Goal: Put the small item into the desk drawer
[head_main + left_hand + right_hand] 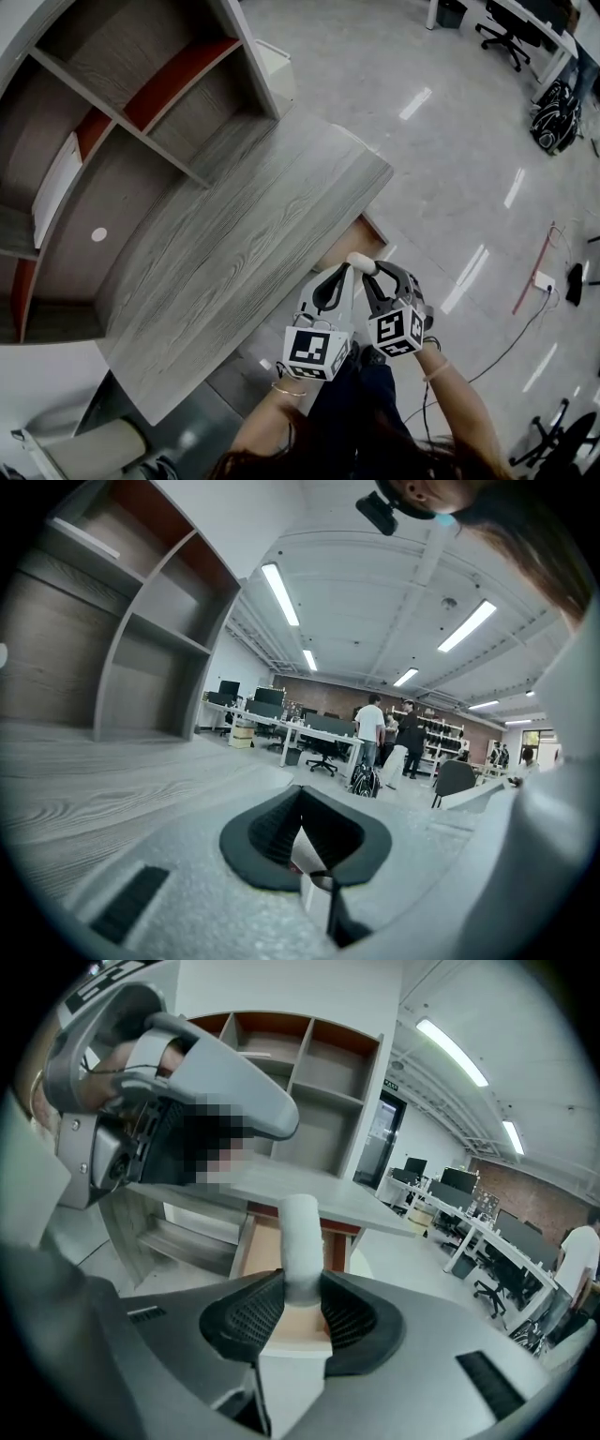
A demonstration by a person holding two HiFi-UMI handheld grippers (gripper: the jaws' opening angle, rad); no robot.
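Note:
The small item is a white cylinder, and my right gripper is shut on it, its dark pads pressing both sides of the cylinder. In the right gripper view the right gripper points at the open desk drawer, whose tan inside shows under the grey desk top. From the head view the drawer sticks out below the desk's front edge, just beyond the cylinder. My left gripper is beside the right one, shut and empty; in its own view the left gripper has its jaws together.
The grey wood desk top runs left to a shelf unit with red-backed compartments. Cables lie on the glossy floor to the right. Office chairs and a bag stand far off. People stand among the distant desks.

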